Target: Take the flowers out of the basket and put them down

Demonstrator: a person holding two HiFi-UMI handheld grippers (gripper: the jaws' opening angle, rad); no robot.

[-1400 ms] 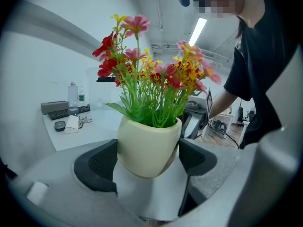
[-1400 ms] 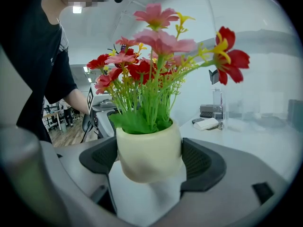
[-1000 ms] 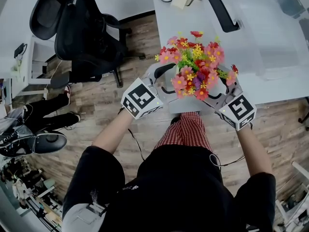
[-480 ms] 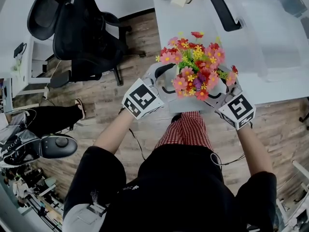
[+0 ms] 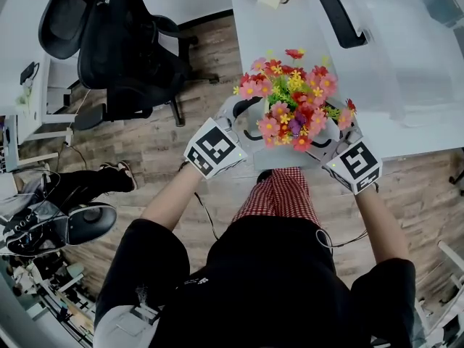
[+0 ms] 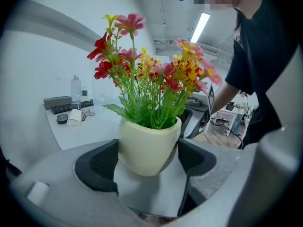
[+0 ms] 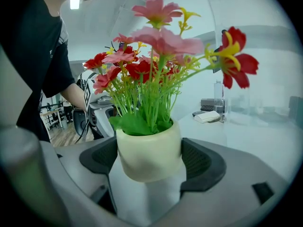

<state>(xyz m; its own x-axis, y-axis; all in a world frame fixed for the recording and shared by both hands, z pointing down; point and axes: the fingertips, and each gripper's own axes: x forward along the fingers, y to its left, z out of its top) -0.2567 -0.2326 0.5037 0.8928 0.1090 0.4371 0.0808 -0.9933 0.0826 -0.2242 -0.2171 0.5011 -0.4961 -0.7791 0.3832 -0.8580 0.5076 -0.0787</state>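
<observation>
Flowers (image 5: 293, 96) stand upright in their pot (image 6: 148, 145) — stems vertical, blooms topmost.

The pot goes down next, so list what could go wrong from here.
1. The pot is rounded and pinched only at its sides by the left gripper and right gripper. It looks tilted in the left gripper view, so it may slip or twist.
2. It hangs near the table front edge; set too close, it could tip onto the floor.
3. The flowers hide the pot from the head view, so placement is harder to judge.
</observation>
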